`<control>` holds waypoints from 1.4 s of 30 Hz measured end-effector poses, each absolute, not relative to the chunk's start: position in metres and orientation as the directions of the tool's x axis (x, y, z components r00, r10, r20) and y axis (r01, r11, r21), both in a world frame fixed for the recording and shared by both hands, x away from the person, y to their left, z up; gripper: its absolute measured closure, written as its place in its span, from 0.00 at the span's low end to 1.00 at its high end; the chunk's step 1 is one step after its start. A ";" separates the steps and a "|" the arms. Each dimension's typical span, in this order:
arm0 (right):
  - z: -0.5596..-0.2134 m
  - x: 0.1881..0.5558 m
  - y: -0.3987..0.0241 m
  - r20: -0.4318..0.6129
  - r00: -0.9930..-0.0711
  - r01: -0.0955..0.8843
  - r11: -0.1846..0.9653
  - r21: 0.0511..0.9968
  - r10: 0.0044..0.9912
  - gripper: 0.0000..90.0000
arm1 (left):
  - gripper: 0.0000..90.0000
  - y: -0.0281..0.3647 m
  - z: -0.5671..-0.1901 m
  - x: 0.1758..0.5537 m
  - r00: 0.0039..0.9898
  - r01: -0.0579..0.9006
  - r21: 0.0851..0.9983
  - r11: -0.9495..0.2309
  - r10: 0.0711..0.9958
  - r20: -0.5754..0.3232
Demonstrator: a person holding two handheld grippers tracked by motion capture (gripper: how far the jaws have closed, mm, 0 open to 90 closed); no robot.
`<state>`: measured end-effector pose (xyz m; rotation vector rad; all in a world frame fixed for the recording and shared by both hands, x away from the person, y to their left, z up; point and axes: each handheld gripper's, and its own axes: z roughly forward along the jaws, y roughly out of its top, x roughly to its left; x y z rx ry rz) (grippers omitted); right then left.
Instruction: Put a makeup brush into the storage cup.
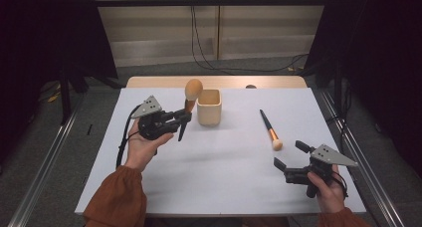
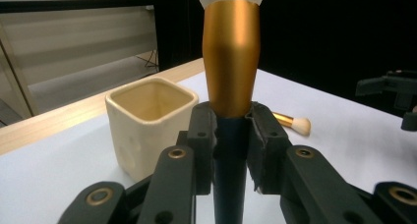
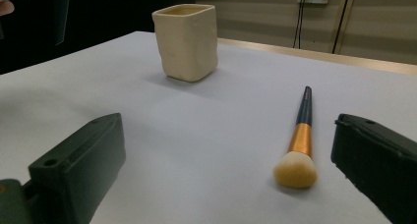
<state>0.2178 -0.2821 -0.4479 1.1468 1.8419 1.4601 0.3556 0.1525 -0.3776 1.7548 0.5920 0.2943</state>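
Note:
My left gripper [image 1: 184, 118] is shut on the dark handle of a large makeup brush [image 1: 192, 91], held upright above the table with its round tan head up, just left of a cream square cup [image 1: 209, 107]. In the left gripper view the brush's gold ferrule [image 2: 231, 62] rises between the jaws, with the cup [image 2: 147, 123] behind to the left. A smaller brush [image 1: 269, 130] lies flat on the white table, its tan tip toward me. My right gripper [image 1: 288, 155] stands open, just short of that brush's tip [image 3: 295, 170]. The cup [image 3: 187, 40] stands farther off.
The white tabletop [image 1: 224, 172] has a wooden strip [image 1: 219, 81] along its far edge. Cables [image 1: 209, 62] run across the floor behind the table. Metal rails [image 1: 45, 172] flank both sides. Dark curtains stand left and right.

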 end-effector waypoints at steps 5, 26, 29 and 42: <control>-0.448 0.218 -0.282 0.111 -0.494 0.293 0.044 0.955 0.863 0.00 | 0.83 0.144 -0.372 0.362 0.835 0.227 0.960 -0.165 0.541 -0.105; -0.450 0.218 -0.284 0.105 -0.487 0.278 0.040 0.960 0.867 0.00 | 0.83 0.123 -0.340 0.398 0.821 0.173 0.975 -0.140 0.567 -0.064; -0.450 0.218 -0.285 0.106 -0.487 0.278 0.039 0.960 0.867 0.00 | 0.83 0.118 -0.339 0.402 0.819 0.166 0.976 -0.142 0.571 -0.056; -0.450 0.218 -0.285 0.113 -0.487 0.281 0.033 0.959 0.866 0.00 | 0.82 0.092 -0.337 0.428 0.821 0.148 0.979 -0.137 0.570 -0.045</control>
